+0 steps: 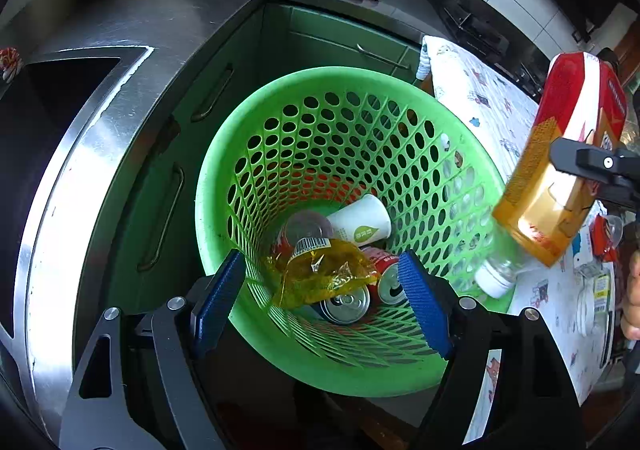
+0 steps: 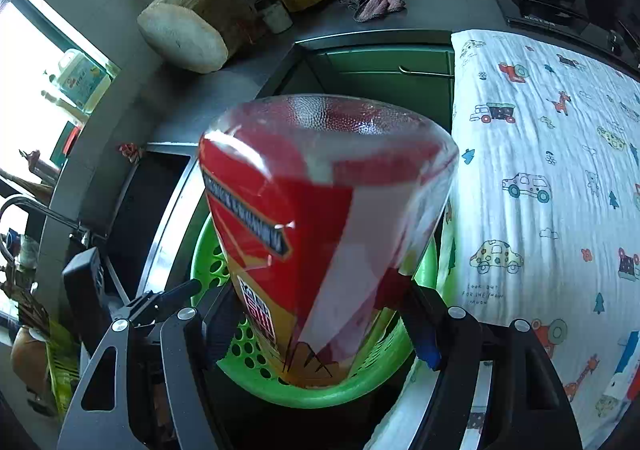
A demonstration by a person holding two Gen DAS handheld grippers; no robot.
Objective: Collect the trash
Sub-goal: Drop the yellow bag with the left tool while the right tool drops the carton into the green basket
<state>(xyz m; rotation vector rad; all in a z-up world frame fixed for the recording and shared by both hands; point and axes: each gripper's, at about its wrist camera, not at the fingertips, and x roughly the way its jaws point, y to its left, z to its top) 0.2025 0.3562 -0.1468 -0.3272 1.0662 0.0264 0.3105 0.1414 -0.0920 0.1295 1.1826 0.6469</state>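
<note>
The right tongs (image 2: 320, 330) clamp an upturned bottle (image 1: 560, 154), cap-down over the green basket's (image 1: 224, 186) right rim at frame right. The left tongs (image 1: 320, 290) gape wide above the basket's open mouth, over cans (image 1: 348, 302), a cup (image 1: 360, 224) and a yellow wrapper (image 1: 320, 274) at its bottom.

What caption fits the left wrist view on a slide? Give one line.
Open left tool hovers over the green basket of cans and wrappers while the right tool brings a capped bottle toward its rim.

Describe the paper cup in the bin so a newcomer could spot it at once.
Find the green perforated basket beside the steel counter. At its bottom, among the trash, lies the white paper cup on its side, behind the yellow wrapper and soda cans. It alone is white with a green leaf logo.
</note>
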